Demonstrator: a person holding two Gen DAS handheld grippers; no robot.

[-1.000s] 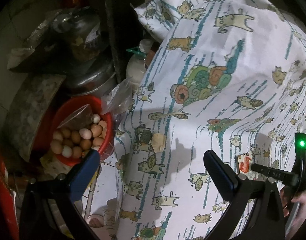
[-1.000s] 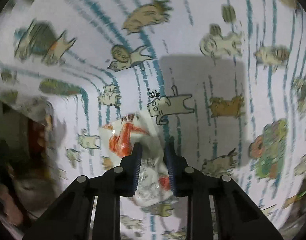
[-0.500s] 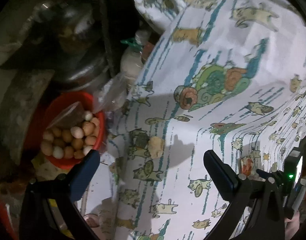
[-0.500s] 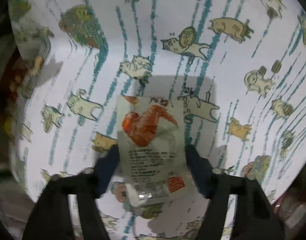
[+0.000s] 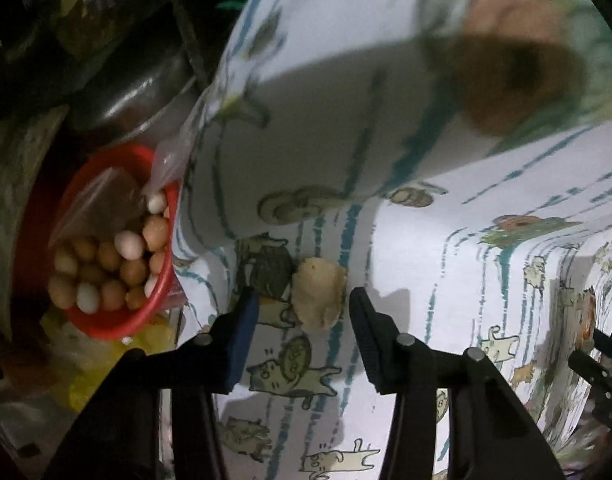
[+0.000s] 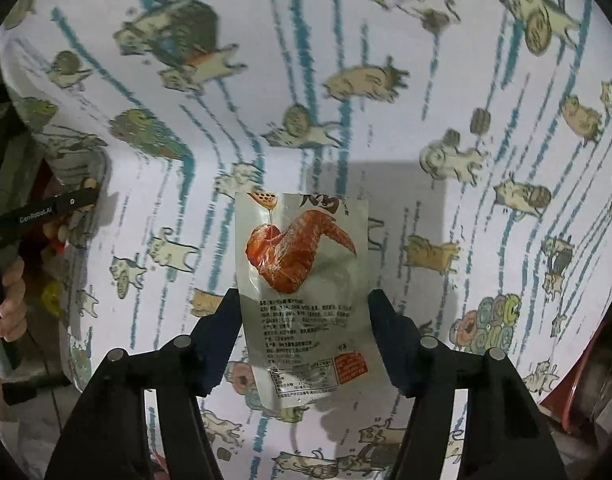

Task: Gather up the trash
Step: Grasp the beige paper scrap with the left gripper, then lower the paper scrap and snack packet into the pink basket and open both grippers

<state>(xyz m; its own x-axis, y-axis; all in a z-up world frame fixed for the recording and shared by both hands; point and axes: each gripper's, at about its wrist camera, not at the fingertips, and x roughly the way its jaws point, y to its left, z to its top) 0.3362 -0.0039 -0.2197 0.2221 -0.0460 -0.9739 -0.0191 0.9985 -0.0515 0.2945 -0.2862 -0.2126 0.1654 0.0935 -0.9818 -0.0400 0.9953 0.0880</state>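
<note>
A clear snack wrapper printed with a red chicken wing (image 6: 302, 280) lies flat on the cat-print cloth (image 6: 386, 60). My right gripper (image 6: 304, 308) is open, its fingers either side of the wrapper's lower half. In the left wrist view a crumpled beige scrap (image 5: 318, 294) lies on the cloth (image 5: 446, 280). My left gripper (image 5: 304, 304) is open, with the scrap between and just beyond its fingertips. The wrapper (image 5: 586, 316) shows small at the right edge there.
A red bowl of eggs (image 5: 106, 252) sits left of the cloth's edge, with metal pots (image 5: 138, 88) and dark clutter behind it. A raised fold of cloth (image 5: 346, 100) hangs blurred above the scrap. The other gripper's handle (image 6: 42, 212) and a hand show at left.
My right gripper has opened and let go of the wrapper, which now lies flat. My left gripper has moved forward to the beige scrap and narrowed its opening.
</note>
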